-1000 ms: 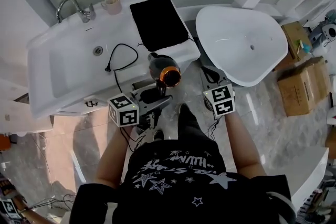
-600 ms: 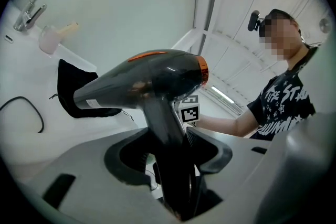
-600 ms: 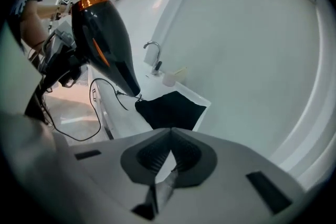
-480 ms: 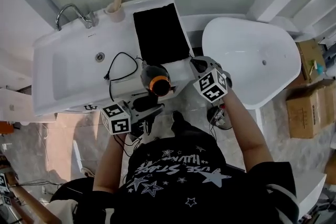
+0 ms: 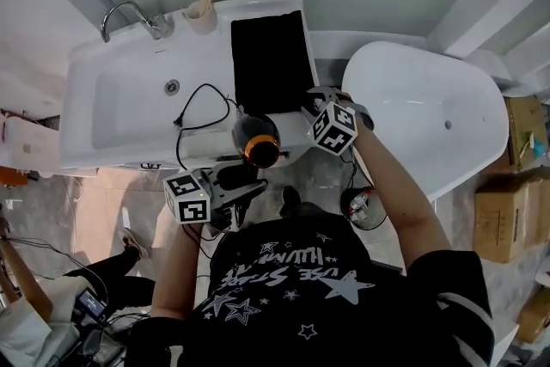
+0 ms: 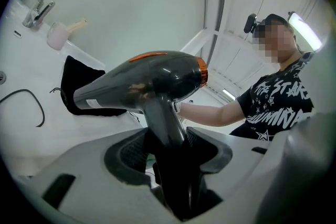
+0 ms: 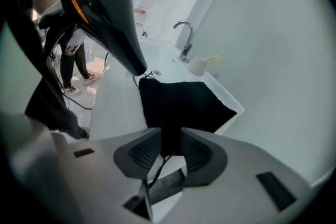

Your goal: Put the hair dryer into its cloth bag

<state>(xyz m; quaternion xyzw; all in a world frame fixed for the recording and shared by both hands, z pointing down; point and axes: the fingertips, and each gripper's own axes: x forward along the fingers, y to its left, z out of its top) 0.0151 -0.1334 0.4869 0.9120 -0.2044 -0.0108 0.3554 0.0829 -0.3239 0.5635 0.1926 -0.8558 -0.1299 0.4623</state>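
Observation:
The black hair dryer with an orange rear ring hangs over the counter's front edge, its handle clamped in my left gripper. In the left gripper view the handle fills the jaws and the barrel points left. The black cloth bag lies flat on the white counter behind it. My right gripper sits at the bag's near right corner, pointing down at it. Its jaws are opening, with the bag's near edge between them. The dryer's cord loops onto the sink side.
A white sink basin with a chrome faucet and a cup lies left of the bag. A white bathtub stands to the right, with cardboard boxes beyond. Another person is at the lower left.
My right gripper has come up from beside the dryer to the bag's near right corner and rolled over. The left gripper has carried the dryer slightly closer to the counter.

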